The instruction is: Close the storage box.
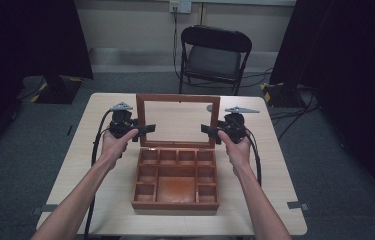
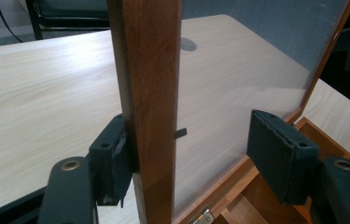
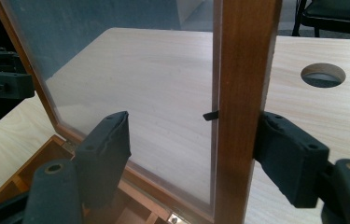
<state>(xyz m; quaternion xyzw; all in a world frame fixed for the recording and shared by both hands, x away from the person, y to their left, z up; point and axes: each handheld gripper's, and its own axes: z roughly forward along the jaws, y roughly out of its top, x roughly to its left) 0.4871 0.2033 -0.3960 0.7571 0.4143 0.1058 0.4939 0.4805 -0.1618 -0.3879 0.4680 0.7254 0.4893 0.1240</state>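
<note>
In the high view, a reddish wooden box (image 1: 176,182) with small compartments sits mid-tabletop (image 1: 285,200), its glass-paned lid (image 1: 178,98) upright. In the left gripper view, the left tool (image 2: 196,156) gapes wide astride the lid's frame. In the right gripper view, the right tool (image 3: 200,156) likewise straddles the opposite frame.

Colours: red-brown box on pale table, black grippers.
Box (image 1: 176,199) is reddish-brown wood, floor of the big middle compartment a shade more orange. Lid (image 1: 178,99) has the same brown frame with a clear pane; small metal hinge (image 2: 204,217) at its foot is silver. Table (image 1: 100,175) is light beige with fine wood grain. Left gripper (image 1: 145,130) and right gripper (image 1: 208,131) are matte black, grey plates on top. Chair (image 1: 214,52) is black, floor grey.
</note>
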